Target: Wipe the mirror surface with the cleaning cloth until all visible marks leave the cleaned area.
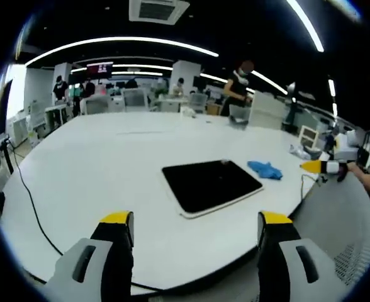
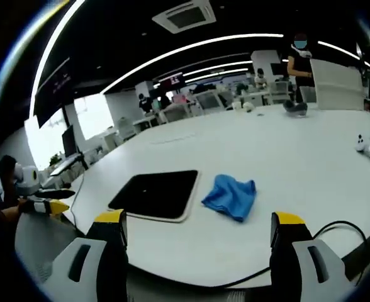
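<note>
Waiting stage: wiping looks not yet begun; both tools hang off the near edge of the table (image 1: 78, 163), short of the work.
Left tool (image 1: 196, 229): jaws wide apart, holding nothing.
Right tool (image 2: 197, 229): jaws wide apart, holding nothing.
Mirror (image 2: 156, 193): a dark rectangular slab with a pale rim, lying flat on the table near its front edge; any marks on it are too small to tell.
Cleaning cloth (image 2: 230, 196): blue, crumpled, lying on the table just beside the mirror's right side, untouched.
Left to do: by my judgement everything, meaning pick up the cloth, then wipe the mirror.
Around: a black cable (image 2: 336, 228) curls over the table's near right edge; another cable (image 1: 28, 195) trails down the left edge.
In the way: nothing lies between the right tool and the cloth.
Far off: people, chairs and desks stand beyond the table.
</note>
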{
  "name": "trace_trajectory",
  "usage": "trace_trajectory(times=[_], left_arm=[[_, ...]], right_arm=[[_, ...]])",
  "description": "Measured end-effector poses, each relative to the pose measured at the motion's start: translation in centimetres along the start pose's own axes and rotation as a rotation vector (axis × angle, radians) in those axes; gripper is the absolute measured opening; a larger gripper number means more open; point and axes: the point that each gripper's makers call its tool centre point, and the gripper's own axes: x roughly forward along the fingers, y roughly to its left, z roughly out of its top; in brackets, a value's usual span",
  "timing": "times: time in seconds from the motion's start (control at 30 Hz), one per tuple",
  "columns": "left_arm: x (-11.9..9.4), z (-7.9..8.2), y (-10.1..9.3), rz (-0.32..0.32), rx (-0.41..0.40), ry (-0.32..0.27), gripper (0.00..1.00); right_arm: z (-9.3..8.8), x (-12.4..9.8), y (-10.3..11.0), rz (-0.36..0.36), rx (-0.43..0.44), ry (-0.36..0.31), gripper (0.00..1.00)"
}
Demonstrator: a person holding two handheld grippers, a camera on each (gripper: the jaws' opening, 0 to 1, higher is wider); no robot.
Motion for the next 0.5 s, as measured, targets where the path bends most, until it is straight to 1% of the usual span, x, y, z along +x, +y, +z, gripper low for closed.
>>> trace_trajectory(times=[0.1, 0.33, 0.5], left_arm=[[-0.04, 0.01, 0.22, 0.011, -0.004, -0.003, 0.84], [-0.08, 0.46, 0.22, 0.008, -0.006, -0.033, 0.84], [-0.08, 0.23, 0.38, 0.018, -0.01, -0.019, 0.85]], right_arm=[[-0.18, 0.06, 0.11, 0.005, -0.004, 0.012, 0.94], [-0.45, 0.05, 0.13, 0.002, -0.007, 0.028, 0.94], [-0.43, 0.03, 0.1, 0.0, -0.005, 0.026, 0.94]])
